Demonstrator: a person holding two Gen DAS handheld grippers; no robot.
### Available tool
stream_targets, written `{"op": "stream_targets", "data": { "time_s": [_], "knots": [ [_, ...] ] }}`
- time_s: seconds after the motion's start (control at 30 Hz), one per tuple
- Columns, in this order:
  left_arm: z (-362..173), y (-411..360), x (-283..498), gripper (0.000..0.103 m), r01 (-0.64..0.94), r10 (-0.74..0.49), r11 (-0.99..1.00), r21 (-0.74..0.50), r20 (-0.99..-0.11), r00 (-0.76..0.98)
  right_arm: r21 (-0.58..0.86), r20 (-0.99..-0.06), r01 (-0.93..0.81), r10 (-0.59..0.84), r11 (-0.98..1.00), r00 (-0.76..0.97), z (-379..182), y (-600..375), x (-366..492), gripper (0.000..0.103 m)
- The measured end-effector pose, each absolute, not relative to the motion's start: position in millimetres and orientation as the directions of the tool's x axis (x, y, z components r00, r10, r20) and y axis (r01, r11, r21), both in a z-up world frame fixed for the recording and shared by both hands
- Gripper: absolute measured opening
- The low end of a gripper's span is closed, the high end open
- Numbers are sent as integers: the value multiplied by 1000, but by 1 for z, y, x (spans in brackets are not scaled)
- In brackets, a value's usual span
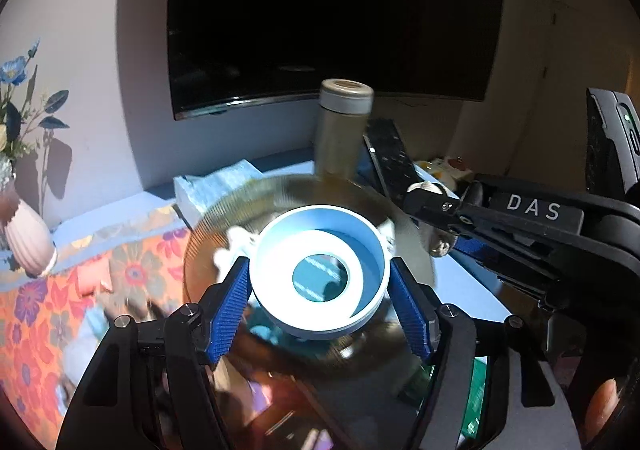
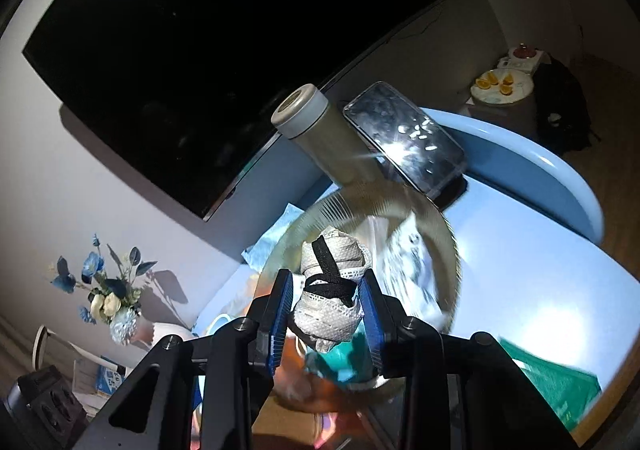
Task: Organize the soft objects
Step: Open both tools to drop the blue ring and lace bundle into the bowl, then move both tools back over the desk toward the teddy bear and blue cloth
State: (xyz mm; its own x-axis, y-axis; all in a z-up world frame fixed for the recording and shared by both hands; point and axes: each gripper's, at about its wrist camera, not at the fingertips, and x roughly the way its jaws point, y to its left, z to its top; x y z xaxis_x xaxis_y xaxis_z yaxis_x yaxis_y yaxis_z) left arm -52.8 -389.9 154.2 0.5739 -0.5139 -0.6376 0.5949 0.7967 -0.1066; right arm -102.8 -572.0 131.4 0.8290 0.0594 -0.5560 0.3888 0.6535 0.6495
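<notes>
The pink ribbed vase (image 1: 28,238) stands at the far left, well apart from the glass bowl (image 1: 224,217). The left gripper (image 1: 320,286) clasps a blue-white tape roll (image 1: 320,274) above the bowl's middle. The right gripper (image 2: 326,312) squeezes a white rolled bandage (image 2: 332,290) over the bowl rim (image 2: 448,226). Behind the rim, close, are a thermos (image 2: 324,137) and a phone (image 2: 404,137).

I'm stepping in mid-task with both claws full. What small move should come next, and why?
Probably lower the right claw a little and open it: its rolled white cloth already hangs over the glass bowl. The left claw, shut on the tape roll, can wait.
</notes>
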Motion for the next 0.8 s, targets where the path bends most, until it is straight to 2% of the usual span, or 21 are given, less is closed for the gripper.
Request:
{"op": "stream_targets", "data": {
  "time_s": [0.03,0.07,0.1,0.13,0.47,0.8],
  "knots": [
    [154,-391,-47,73,590,-512,800,-111,-639,574,656,-559,379,84,653,825,130,-574,-94,35],
    [154,-391,-42,82,586,-512,802,-116,-639,574,663,-564,374,104,648,819,127,-576,-87,42],
    [154,-390,-39,84,586,-521,800,-125,-627,578,669,-567,372,117,644,815,123,-579,-81,49],
    [155,-388,-37,84,590,-532,797,-133,-618,579,669,-570,375,119,642,813,121,-580,-80,51],
    [175,-367,-52,84,626,-604,761,-172,-542,584,693,-599,426,135,582,789,93,-586,-106,52],
    [229,-304,-96,84,634,-651,747,-198,-408,640,655,-612,444,85,611,786,110,-553,-147,54]
  ]
}}
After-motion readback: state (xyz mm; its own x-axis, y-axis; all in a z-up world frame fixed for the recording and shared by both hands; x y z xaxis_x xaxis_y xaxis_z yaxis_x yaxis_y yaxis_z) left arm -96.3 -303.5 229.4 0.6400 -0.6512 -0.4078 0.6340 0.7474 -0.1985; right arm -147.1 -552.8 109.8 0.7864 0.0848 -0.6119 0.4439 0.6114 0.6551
